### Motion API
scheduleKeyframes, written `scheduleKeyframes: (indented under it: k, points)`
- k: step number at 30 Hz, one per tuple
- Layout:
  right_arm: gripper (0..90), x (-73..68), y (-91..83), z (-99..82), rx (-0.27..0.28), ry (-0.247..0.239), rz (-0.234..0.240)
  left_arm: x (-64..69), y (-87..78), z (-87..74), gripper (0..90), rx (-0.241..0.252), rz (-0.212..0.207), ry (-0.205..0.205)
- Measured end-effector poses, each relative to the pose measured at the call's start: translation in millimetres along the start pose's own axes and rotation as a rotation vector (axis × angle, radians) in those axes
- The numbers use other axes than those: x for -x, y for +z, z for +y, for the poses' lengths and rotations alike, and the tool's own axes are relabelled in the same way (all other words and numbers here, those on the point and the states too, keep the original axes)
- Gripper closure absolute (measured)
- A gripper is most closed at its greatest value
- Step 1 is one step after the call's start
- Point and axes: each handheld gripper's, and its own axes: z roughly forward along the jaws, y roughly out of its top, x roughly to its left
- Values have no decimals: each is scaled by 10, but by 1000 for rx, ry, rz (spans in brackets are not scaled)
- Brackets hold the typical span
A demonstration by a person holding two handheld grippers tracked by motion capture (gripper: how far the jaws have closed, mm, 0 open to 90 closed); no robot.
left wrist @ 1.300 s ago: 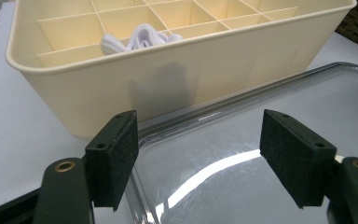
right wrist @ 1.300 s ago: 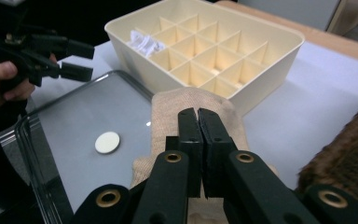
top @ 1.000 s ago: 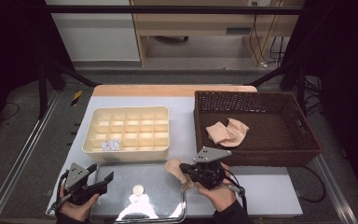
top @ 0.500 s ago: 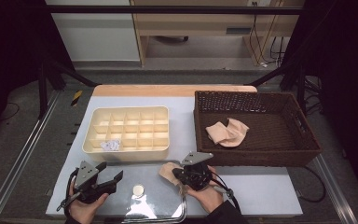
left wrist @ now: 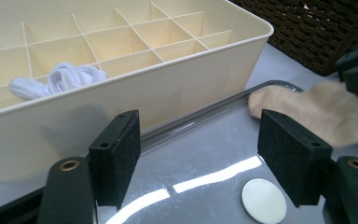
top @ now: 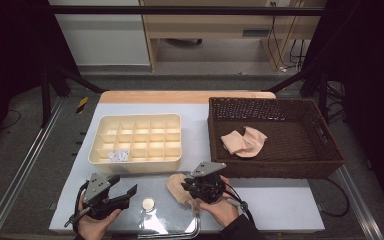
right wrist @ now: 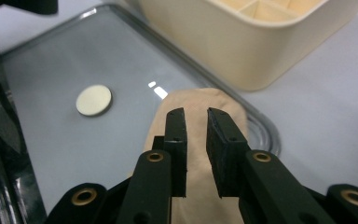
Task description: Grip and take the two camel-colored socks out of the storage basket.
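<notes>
A beige sock (top: 176,189) (right wrist: 200,99) lies flat over the corner of a shiny metal tray (top: 172,226) (right wrist: 51,65) at the table's near edge. My right gripper (top: 189,186) (right wrist: 196,114) hovers just over it. Its jaws have just been opening and now stand a narrow gap apart, not pressing the sock. My left gripper (top: 129,195) (left wrist: 200,135) is wide open and empty, low over the tray. It faces a cream divided box (top: 135,142) (left wrist: 121,93) with a white sock (top: 118,155) (left wrist: 58,79) in one compartment.
A small white disc (top: 148,203) (left wrist: 264,200) (right wrist: 93,100) rests on the tray between the grippers. A dark wicker basket (top: 285,167) (left wrist: 317,32) at the right holds more beige socks (top: 244,141). The table's front edge is close under both hands.
The right gripper moved left and down with the beige sock, then parted its jaws, leaving the sock lying on the tray. The left gripper shifted a little right.
</notes>
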Motion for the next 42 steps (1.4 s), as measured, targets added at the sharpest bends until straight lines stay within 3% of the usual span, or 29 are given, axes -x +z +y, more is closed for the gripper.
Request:
scheduleKeyframes:
  k: [7,14,22,27,37,42]
  points:
    - [789,-19,-205,-74,9,-12,-3,90,-17,1,311,-1,16,7]
    - [778,-80,-165,-328,-48,-2,27,183,43,-99,360,-24,17,13]
    - [686,-159,-111,-466,-81,-9,63,89,39,-185,412,-30,27,-20]
    - [738,-188,-25,-498,-122,-22,55,71,45,-209,414,-36,24,-21]
    - [887,-244,56,-449,-148,-39,37,53,116,-188,413,-31,30,-7]
    - [891,-279,60,-360,-107,-10,109,17,135,-160,410,-15,27,-20]
